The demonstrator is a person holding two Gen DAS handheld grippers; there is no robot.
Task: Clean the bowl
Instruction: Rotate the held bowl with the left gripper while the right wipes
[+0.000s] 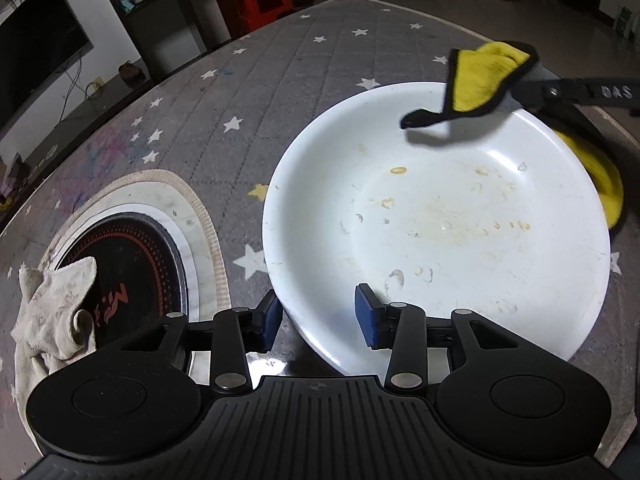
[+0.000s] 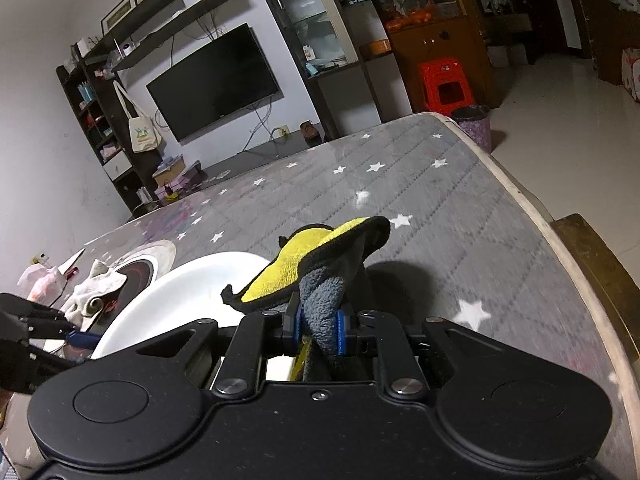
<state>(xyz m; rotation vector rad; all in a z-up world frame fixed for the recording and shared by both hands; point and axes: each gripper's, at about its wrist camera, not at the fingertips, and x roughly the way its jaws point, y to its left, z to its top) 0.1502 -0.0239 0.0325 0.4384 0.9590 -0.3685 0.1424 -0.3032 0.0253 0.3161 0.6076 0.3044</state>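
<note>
One crumpled rag point(image 1: 52, 312) lies on the cooktop point(image 1: 132, 268) beside the bowl point(image 1: 440, 220).

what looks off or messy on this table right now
The wide white bowl carries dried yellowish smears and droplets across its inside. A crumpled off-white rag lies partly over the round black inset burner.

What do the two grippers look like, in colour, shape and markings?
Both are matte black. The left gripper has a ribbed body, two round discs, linkage arms with silver pivots and blue finger pads. The right gripper looks the same; from the left view its finger bears white letters, DAS.
</note>
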